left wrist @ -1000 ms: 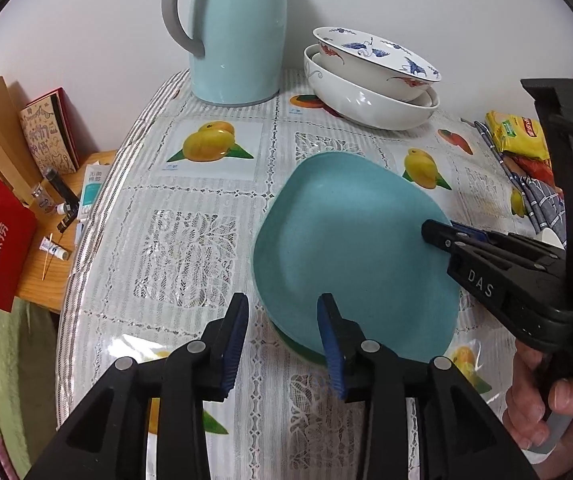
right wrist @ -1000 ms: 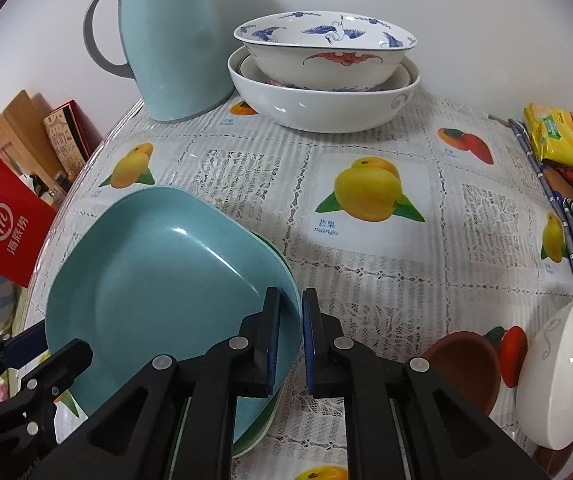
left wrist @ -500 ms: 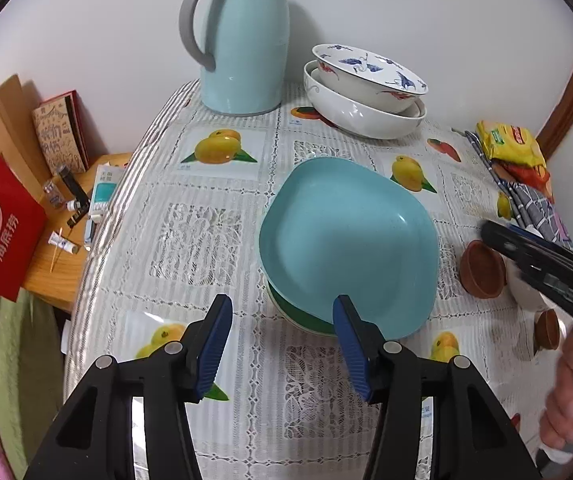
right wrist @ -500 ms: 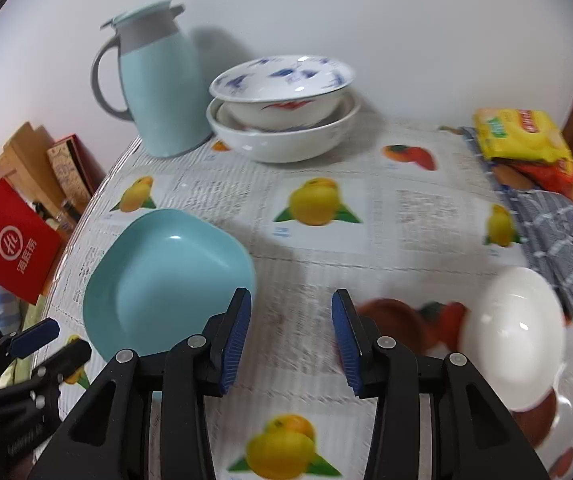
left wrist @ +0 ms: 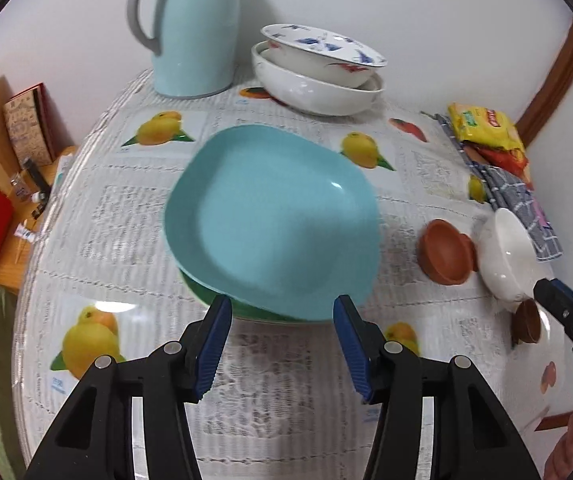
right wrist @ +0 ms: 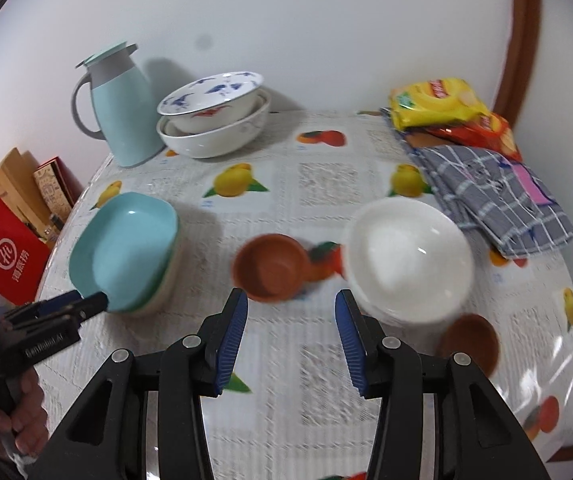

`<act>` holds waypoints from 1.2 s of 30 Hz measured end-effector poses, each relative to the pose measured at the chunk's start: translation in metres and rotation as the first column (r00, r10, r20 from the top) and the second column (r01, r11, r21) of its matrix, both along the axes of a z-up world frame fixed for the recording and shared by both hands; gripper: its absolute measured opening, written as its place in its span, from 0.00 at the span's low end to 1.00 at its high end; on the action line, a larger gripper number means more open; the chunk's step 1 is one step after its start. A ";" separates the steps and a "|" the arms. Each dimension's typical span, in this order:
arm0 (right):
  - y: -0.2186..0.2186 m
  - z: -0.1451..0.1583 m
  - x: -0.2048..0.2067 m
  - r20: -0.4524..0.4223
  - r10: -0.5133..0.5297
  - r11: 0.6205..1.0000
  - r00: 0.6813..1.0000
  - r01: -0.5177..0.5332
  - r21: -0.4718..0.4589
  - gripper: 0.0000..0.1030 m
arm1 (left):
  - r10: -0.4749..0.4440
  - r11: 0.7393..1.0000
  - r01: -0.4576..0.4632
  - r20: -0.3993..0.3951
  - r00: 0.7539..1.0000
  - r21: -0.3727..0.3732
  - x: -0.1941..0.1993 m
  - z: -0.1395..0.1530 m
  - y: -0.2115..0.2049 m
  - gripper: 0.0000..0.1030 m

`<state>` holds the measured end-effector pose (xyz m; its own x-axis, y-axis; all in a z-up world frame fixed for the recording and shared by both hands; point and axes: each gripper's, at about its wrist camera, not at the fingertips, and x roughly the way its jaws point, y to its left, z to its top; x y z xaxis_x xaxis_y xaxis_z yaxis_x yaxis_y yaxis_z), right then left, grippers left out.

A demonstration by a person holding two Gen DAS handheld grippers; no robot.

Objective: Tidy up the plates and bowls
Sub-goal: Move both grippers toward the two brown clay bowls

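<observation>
A light blue plate [left wrist: 270,216] lies stacked on a green plate [left wrist: 246,312] in the middle of the table. My left gripper [left wrist: 282,320] stands open just short of the stack's near rim, with nothing between its fingers. My right gripper [right wrist: 290,312] hovers over the table with its jaws opening and empty. Just beyond its tips stand a brown bowl [right wrist: 270,266] and a white bowl [right wrist: 408,258], and a small brown bowl [right wrist: 470,340] sits to the right. Two large white bowls [right wrist: 214,116] are nested at the back.
A light blue jug [right wrist: 122,112] stands at the back left. Snack packets [right wrist: 438,100] and a checked cloth [right wrist: 498,196] lie along the right edge. A red box [right wrist: 10,256] and books sit on a low shelf left of the table.
Both grippers opened and drew back from the blue plate, which now rests on the green one. The right gripper swung right and upward toward the brown and white bowls.
</observation>
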<state>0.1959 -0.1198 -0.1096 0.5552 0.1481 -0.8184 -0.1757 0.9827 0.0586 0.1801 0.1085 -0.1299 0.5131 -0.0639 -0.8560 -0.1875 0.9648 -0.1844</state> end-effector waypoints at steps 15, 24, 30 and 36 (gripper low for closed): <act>-0.094 -0.004 -0.029 0.004 -0.143 0.990 0.990 0.143 0.013 0.44 | -0.059 0.996 0.058 0.010 0.998 0.064 -0.007 0.017 -0.050 0.49; -0.146 -0.009 -0.043 0.029 -0.224 0.974 0.974 0.225 -0.033 0.44 | -0.095 0.994 0.092 0.055 0.994 0.064 -0.002 0.031 -0.089 0.49; -0.168 -0.020 -0.044 0.018 -0.259 0.965 0.966 0.260 -0.032 0.44 | -0.112 0.987 0.104 0.060 0.992 0.124 0.007 0.026 -0.113 0.49; -0.176 -0.038 -0.034 -0.031 -0.277 0.961 0.960 0.276 -0.029 0.44 | -0.089 0.993 0.086 0.029 0.996 0.085 0.023 0.011 -0.117 0.49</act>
<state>0.1618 -0.2960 -0.1477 0.5432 -0.0274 -0.8392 0.1048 0.9939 0.0354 0.2028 -0.0089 -0.1184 0.5361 -0.0386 -0.8432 -0.0972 0.9895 -0.1071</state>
